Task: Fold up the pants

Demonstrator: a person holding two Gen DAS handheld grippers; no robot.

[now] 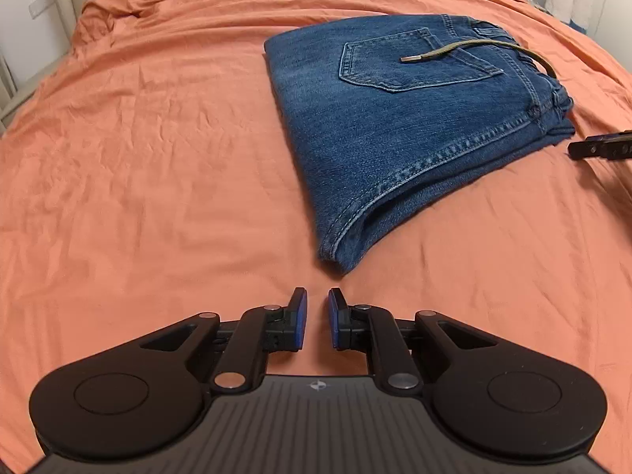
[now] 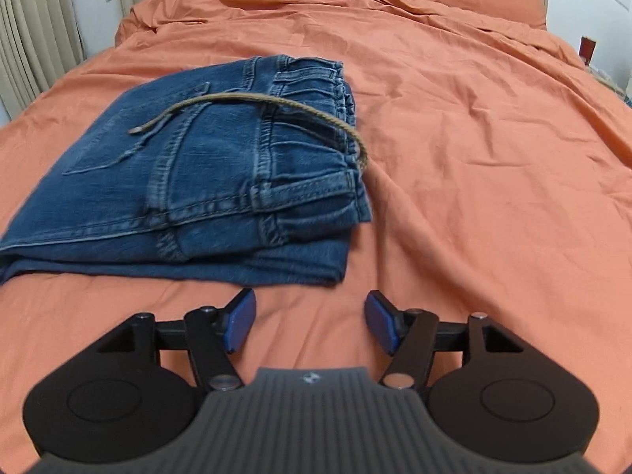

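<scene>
Folded blue denim pants (image 2: pixel 189 181) just ahead of my right gripper (image 2: pixel 310 316), wide open, empty. Left gripper (image 1: pixel 317 318) nearly closed, empty. Loose olive drawstring (image 2: pixel 276 108) might snag, dragging fold apart.

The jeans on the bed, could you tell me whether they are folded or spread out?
Folded. The jeans lie as a compact stack on the sheet, layers showing at the near edge, back pocket up, drawstring across the top.

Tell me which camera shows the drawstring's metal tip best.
The left wrist view: the drawstring lies sharp across the folded jeans, its metal tip clear by the back pocket. The right wrist view shows the cord blurred, its end indistinct.
</scene>
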